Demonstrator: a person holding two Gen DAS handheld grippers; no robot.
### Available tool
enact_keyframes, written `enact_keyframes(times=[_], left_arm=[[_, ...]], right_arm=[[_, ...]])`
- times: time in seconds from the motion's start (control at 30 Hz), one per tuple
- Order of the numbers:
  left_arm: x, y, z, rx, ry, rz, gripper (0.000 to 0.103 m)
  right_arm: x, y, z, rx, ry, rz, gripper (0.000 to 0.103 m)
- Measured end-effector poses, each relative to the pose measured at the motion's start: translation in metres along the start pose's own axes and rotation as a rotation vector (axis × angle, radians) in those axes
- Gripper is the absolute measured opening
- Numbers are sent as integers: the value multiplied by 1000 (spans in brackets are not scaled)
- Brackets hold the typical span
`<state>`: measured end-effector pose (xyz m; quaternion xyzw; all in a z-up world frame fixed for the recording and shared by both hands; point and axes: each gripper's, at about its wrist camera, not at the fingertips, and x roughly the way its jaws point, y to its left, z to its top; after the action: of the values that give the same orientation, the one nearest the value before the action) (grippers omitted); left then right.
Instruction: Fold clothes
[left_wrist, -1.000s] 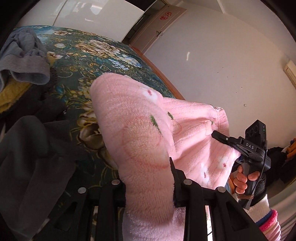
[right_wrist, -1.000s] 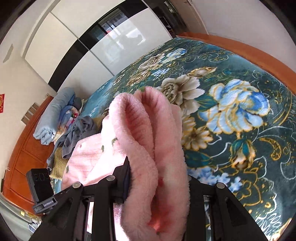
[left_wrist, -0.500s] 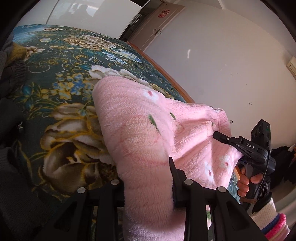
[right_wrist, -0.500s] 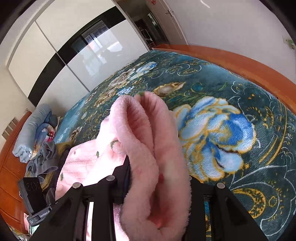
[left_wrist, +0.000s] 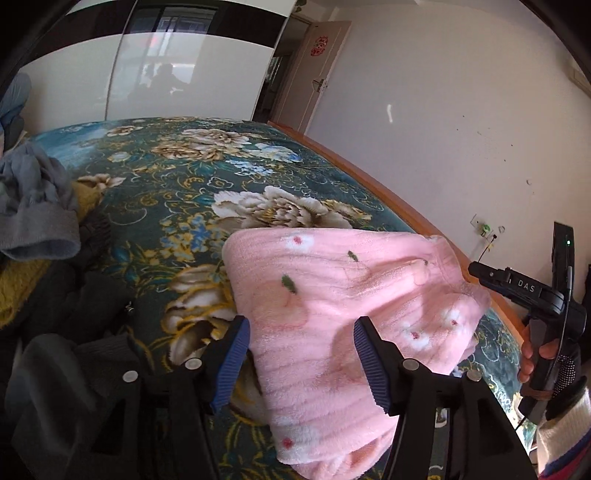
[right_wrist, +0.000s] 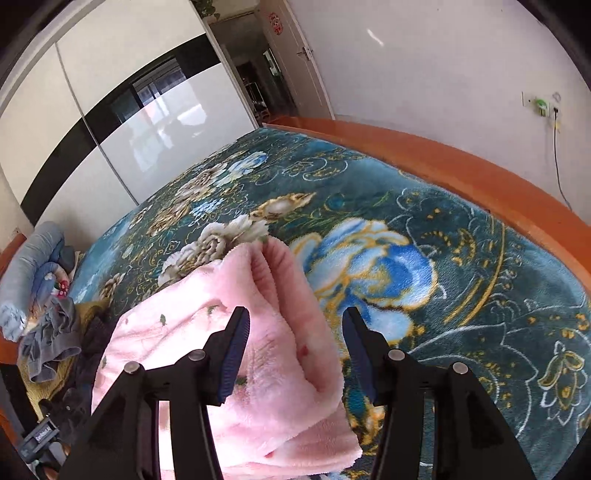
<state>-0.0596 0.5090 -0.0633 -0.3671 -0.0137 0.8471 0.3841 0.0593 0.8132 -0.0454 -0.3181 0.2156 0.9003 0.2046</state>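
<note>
1 pink garment (left_wrist: 332, 317), 2 tools (left_wrist: 301, 354) (right_wrist: 293, 354), 1 grey garment (left_wrist: 33, 206), 1 bed (right_wrist: 461, 280).

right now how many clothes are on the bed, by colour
pink fleece garment: 1
grey garment: 1
mustard-yellow knit: 1
black clothes: 1 heap, cannot separate pieces
total: 4 at least, on the floral blanket

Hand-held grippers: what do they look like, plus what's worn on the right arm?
Both are black plastic: the left hand-held gripper and right hand-held gripper each have two angular fingers with ribbed blue pads and silver round fasteners. In the left wrist view, the right unit's body reads "DAS", shows a small green light and carries a thin black cable. The white fuzzy sleeve has a striped cuff.
</note>
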Motion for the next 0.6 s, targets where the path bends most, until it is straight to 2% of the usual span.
enact_keyframes(times=[0.07,0.17,0.27,0.33,0.4,0.53,0.6], left_arm=[[-2,-26,-7,93,0,17,64],[6,-47,-24,202,-8,58,69],[14,-43,-30,183,5,66,69],[20,-40,-33,169,14,70,70],[25,-37,-37,155,23,74,70],[36,-31,-44,128,41,83,71],[32,-30,-46,112,34,88,71]], right_arm=[[-10,24,-4,-104,-16,-36,54],[-10,49,-24,-259,14,2,54],[0,58,-45,-369,72,19,59],[12,46,-49,-327,95,-1,59],[19,35,-51,-263,97,30,59],[31,35,-57,-238,97,2,60],[22,40,-58,-242,78,-10,60]])
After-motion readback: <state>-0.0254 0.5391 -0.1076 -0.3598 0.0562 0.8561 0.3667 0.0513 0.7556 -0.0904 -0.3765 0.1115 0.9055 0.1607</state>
